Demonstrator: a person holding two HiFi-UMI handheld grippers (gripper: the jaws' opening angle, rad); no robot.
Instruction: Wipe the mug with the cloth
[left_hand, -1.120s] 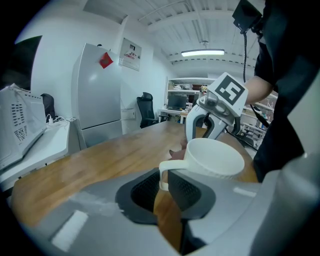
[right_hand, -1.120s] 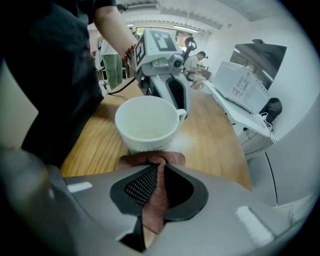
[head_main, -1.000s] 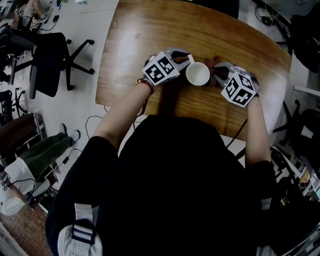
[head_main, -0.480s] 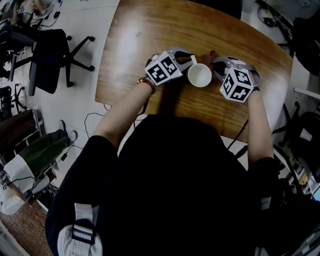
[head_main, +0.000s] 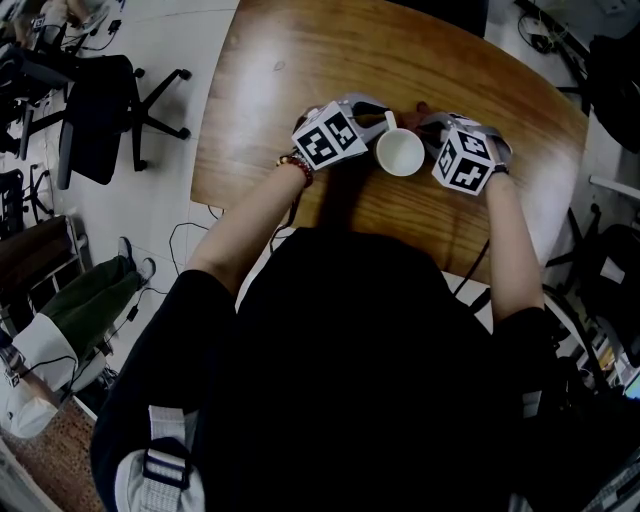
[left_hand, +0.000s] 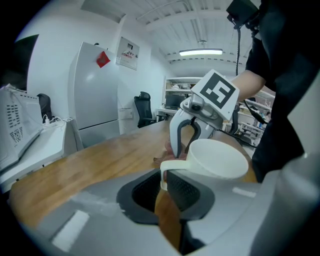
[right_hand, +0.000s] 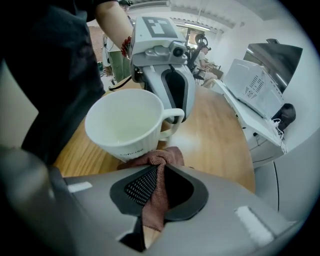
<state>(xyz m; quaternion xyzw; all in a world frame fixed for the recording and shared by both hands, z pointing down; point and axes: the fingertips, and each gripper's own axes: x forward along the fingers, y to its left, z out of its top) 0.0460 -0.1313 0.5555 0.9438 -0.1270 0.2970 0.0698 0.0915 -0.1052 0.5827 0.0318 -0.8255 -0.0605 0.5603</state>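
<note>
Brown cloth (right_hand: 159, 159) pinched in right gripper (right_hand: 156, 172), now moved in against mug (head_main: 400, 153); left gripper (left_hand: 164, 176) tightened on handle (left_hand: 171, 163); wiping likely starting.

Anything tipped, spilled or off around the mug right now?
Nothing stands out. The mug is upright and empty, with no spill on the table. The left gripper is closing on its handle; the right gripper, shut on the cloth, holds it at the mug's side.

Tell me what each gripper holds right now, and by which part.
The left gripper is closing on the handle of the mug; the right gripper pinches the brown cloth by a bunched fold.
</note>
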